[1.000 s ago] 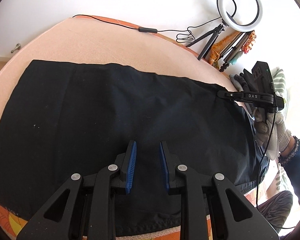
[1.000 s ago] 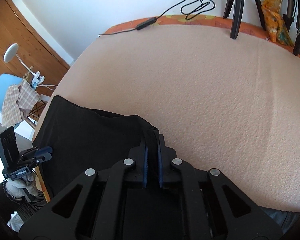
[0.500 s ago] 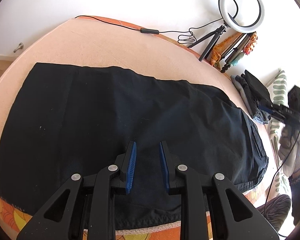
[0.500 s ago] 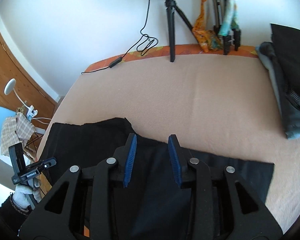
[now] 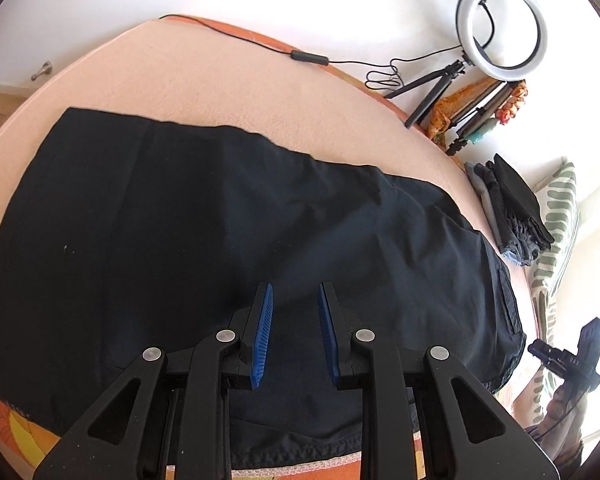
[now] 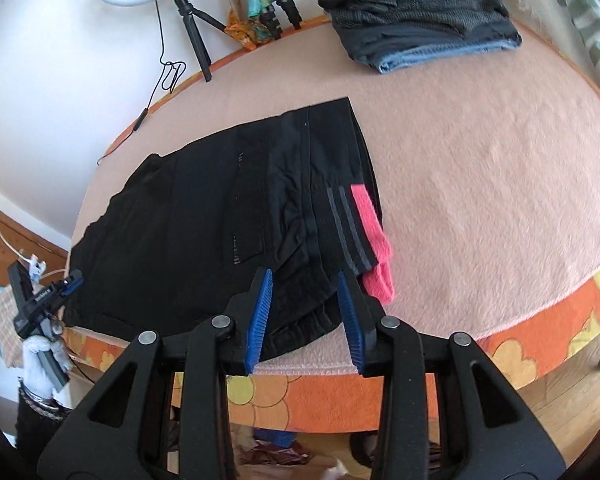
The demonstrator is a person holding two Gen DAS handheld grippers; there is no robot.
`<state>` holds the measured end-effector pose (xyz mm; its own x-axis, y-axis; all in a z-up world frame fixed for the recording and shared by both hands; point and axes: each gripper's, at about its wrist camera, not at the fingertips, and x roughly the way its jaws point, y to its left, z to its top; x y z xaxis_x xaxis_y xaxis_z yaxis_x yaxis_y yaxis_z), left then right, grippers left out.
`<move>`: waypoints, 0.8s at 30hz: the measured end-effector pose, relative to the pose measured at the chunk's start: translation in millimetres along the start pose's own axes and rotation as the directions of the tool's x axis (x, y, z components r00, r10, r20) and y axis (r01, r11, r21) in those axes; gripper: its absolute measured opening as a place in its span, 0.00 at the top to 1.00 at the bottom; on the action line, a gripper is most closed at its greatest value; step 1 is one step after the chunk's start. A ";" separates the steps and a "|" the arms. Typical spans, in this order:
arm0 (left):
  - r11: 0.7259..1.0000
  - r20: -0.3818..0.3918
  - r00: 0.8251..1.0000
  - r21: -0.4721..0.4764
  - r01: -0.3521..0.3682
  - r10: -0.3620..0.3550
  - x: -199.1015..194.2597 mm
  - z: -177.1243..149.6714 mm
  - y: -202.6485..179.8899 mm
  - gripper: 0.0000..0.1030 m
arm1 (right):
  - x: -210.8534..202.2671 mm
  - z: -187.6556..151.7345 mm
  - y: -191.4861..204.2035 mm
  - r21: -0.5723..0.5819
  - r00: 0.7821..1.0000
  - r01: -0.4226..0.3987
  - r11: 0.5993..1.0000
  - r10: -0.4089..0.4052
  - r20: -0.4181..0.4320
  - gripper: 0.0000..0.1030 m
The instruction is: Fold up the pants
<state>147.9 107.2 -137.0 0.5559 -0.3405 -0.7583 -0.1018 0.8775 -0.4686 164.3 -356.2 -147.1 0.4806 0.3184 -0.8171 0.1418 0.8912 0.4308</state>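
Left wrist view: black pants point(image 5: 240, 248) flat on peach blanket point(image 5: 204, 80), already folded lengthwise by the look of it; left gripper point(image 5: 294, 328) above, jaws apart, empty.
Right wrist view: right gripper point(image 6: 304, 312) jaws apart, empty, over waistband point(image 6: 340, 184) end. Next likely: pinch waistband, fold across.
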 end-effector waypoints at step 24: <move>0.997 0.017 0.999 0.057 -0.047 0.046 -1.8 -3.9 1.0 0.79 | 26.2 -39.1 -45.4 0.395 0.966 -0.257 0.882 0.244 0.084 0.93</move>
<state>143.5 107.4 -137.8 0.5647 -0.2938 -0.7712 -0.0803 0.9105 -0.4056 136.7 -375.8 -203.0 0.5720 0.4978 -0.6519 0.3430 0.5768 0.7414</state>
